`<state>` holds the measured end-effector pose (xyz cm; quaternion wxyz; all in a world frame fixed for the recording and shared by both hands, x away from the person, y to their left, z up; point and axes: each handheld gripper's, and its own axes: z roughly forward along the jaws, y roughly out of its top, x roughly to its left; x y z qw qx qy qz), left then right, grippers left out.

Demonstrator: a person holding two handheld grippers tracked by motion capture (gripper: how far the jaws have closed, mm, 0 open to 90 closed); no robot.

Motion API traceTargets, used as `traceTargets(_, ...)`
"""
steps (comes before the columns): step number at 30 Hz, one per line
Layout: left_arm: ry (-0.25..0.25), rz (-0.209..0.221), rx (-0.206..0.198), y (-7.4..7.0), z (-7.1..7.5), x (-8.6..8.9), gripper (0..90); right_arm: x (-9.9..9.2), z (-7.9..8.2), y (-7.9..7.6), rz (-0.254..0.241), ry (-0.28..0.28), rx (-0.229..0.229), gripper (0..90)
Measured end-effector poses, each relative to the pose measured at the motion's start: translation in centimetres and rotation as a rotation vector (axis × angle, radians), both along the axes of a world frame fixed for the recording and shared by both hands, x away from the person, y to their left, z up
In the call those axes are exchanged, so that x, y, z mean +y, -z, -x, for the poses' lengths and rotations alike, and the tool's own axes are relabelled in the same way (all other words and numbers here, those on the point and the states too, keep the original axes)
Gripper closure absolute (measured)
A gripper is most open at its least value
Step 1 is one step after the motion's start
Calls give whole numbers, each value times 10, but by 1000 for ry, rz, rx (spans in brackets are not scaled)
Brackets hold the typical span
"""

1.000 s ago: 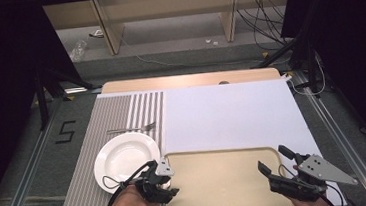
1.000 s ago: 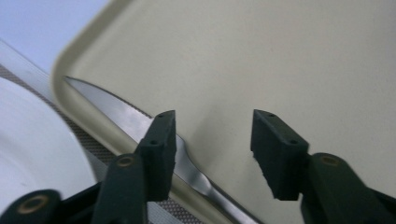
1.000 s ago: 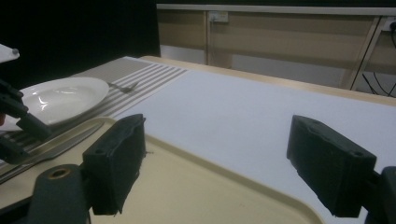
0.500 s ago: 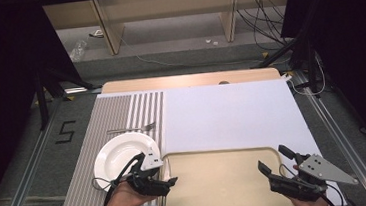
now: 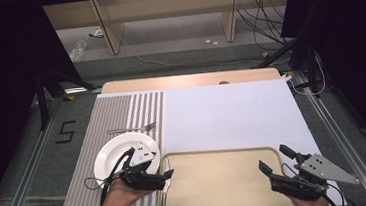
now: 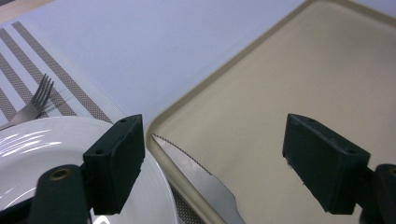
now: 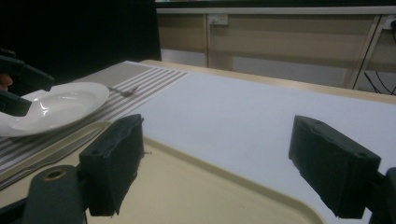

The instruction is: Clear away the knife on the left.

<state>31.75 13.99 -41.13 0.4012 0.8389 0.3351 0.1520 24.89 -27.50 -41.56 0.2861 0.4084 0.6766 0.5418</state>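
A white plate [image 5: 118,156] lies on the striped mat [image 5: 89,141], with a fork [image 5: 133,129] just beyond it. A beige tray [image 5: 223,190] sits at the table's front. A serrated knife [image 6: 196,175] rests along the tray's left rim, next to the plate [image 6: 42,154]. My left gripper [image 5: 165,179] points right over that rim; in the left gripper view its jaws stand open [image 6: 219,154], one over the plate edge, one over the tray [image 6: 289,84], and the knife blade runs between them. My right gripper [image 5: 274,158] hovers open over the tray's right end, holding nothing [image 7: 215,158].
A white sheet [image 5: 227,114] covers the table's middle and right, beyond the tray. The fork [image 6: 35,102] lies on the striped mat. In the right gripper view the plate [image 7: 60,105] and the left gripper [image 7: 18,88] sit at the far left. Shelving and cables lie behind the table.
My left gripper has swung off the plate's near edge and moved right, so it now points at the tray's left rim. The right gripper has stayed put.
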Motion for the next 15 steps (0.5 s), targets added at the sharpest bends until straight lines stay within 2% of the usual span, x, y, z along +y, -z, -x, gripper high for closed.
traceTargets(15,-61,37,-19,-8,-8,18,194,0,0,0,0,-2,-3,184)
